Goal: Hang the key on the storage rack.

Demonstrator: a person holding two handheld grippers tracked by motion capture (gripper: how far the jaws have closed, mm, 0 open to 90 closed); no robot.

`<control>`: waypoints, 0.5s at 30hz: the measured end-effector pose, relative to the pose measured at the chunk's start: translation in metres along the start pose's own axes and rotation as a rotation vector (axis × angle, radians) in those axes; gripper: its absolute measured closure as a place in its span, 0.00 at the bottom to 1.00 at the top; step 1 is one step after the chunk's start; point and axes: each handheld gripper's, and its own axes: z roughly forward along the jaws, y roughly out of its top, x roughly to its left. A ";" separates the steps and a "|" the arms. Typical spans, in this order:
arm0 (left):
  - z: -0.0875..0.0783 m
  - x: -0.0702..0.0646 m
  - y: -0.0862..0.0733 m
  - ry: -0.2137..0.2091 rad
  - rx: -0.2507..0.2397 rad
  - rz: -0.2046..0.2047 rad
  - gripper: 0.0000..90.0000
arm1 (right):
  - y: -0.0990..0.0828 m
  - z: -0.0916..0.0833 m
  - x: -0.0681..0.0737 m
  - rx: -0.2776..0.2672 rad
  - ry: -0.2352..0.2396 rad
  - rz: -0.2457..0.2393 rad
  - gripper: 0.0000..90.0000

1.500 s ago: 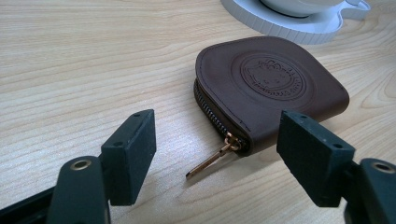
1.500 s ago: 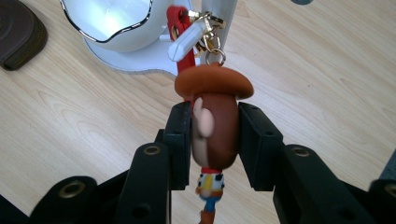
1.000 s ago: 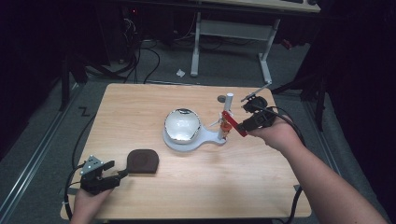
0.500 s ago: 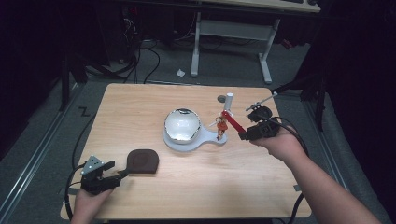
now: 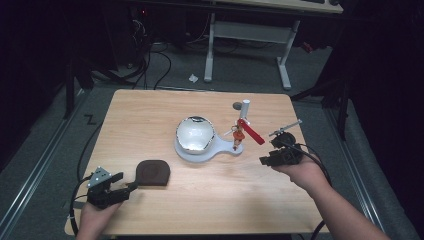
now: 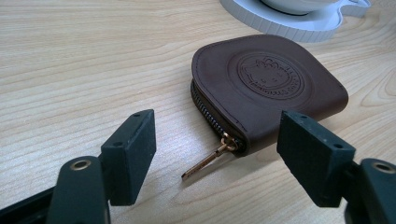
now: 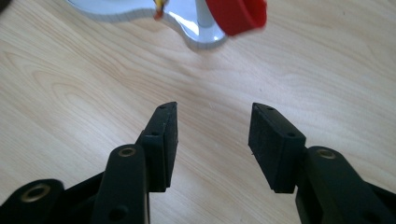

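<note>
Right gripper near the counter's right edge, jaws have just been opening, nothing between them, bare wood under. Just beyond it: red strap hanging off the white stand's post, keys on it, mirror dome beside. Left gripper at the near-left corner, jaws apart, empty, zip pull of the brown pouch lying between them, untouched.

A dark brown leather coin pouch bears an embossed round cat emblem and a brass-coloured zipper pull at its near edge. Beyond the pouch stands a white plastic stand carrying a shiny silver bowl (mirror-bright), with a red strap hanging off the stand's white post. The pale wooden table shows wavy grain.
</note>
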 end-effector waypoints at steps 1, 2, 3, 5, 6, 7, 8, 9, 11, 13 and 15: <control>0.000 0.000 0.000 -0.001 0.000 -0.001 0.32 | -0.003 0.002 -0.001 0.000 0.000 0.005 0.57; 0.000 0.000 0.000 -0.001 0.000 0.000 0.32 | -0.007 0.004 -0.002 -0.004 0.002 0.012 0.56; 0.000 0.000 0.000 -0.001 0.000 0.000 0.32 | -0.013 0.007 -0.003 -0.005 -0.008 0.013 0.56; 0.000 -0.001 0.000 -0.001 -0.001 0.000 0.32 | -0.021 0.011 -0.005 -0.018 -0.009 0.022 0.55; 0.000 -0.001 0.000 -0.002 0.000 0.000 0.32 | -0.027 0.015 -0.006 -0.026 -0.012 0.027 0.55; 0.000 -0.001 0.000 -0.002 0.000 0.000 0.32 | -0.032 0.018 -0.007 -0.034 -0.015 0.029 0.55; 0.000 -0.001 0.000 -0.002 0.001 0.001 0.32 | -0.036 0.020 -0.008 -0.038 -0.021 0.028 0.55; 0.000 -0.001 0.000 -0.002 0.002 0.002 0.32 | -0.041 0.023 -0.008 -0.044 -0.020 0.029 0.54; 0.001 -0.002 0.000 -0.003 0.001 0.003 0.32 | -0.051 0.031 -0.009 -0.057 -0.018 0.035 0.54; 0.001 -0.003 0.000 -0.002 0.003 0.005 0.32 | -0.061 0.038 -0.008 -0.072 -0.026 0.033 0.54; 0.001 -0.003 0.000 -0.003 0.005 0.008 0.32 | -0.069 0.044 -0.007 -0.090 -0.025 0.033 0.54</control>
